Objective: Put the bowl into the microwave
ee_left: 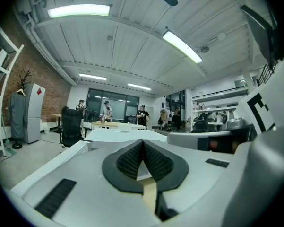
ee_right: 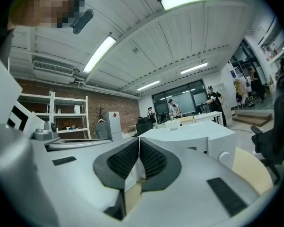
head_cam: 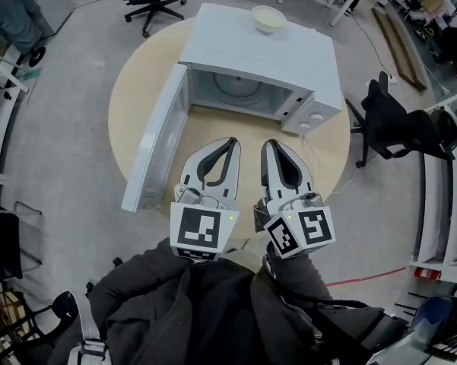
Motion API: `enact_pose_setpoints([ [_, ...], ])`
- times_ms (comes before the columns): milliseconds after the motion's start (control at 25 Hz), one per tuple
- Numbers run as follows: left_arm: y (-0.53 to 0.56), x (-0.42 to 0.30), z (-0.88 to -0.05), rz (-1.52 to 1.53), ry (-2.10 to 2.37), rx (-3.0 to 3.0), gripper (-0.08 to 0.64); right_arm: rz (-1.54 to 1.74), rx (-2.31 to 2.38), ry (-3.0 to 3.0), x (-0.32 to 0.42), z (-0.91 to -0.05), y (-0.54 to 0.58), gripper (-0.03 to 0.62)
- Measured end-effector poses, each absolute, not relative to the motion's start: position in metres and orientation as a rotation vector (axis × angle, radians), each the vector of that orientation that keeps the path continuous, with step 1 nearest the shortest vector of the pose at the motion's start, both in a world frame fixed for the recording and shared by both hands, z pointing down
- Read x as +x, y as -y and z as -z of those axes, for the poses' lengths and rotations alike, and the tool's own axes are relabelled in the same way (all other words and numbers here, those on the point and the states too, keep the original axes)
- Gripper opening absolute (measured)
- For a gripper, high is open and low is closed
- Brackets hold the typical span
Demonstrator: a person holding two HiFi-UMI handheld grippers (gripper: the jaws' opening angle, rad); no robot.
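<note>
While the cream bowl (head_cam: 268, 17) sits upright on the roof of the microwave (head_cam: 289, 63) at the upper centre of the frame, my left claw (head_cam: 230, 144) and my right claw (head_cam: 270, 144) are both clenched shut with nothing in them.

Seen from the head view, my two claws lie side by side at mid-frame over the near part of the round worktop (head_cam: 137, 90), with their tips aimed at the microwave and short of it. Each gripper view shows the ridged pads pressed together, nothing between them. The microwave door (head_cam: 156, 147) is swung wide toward the left of the frame, and the turntable (head_cam: 236, 88) shows inside the cavity. The bowl rests toward the far edge of the roof, well apart from both claws. A black chair (head_cam: 399, 124) stands just off the worktop at the right of the frame.
</note>
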State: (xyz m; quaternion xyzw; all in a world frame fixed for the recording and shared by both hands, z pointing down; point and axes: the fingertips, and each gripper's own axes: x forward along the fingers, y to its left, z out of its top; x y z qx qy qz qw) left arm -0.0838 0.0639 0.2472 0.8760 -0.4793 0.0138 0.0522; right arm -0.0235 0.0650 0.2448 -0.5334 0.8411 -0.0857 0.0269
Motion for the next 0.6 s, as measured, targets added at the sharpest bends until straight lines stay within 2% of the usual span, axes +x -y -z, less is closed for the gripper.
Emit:
enact_pose_setpoints([
  [600, -0.036, -0.063, -0.227, 0.015, 1.493, 2.678, 0.009, 0.114, -1.637, -2.596, 0.002, -0.198, -0.026, 0.009],
])
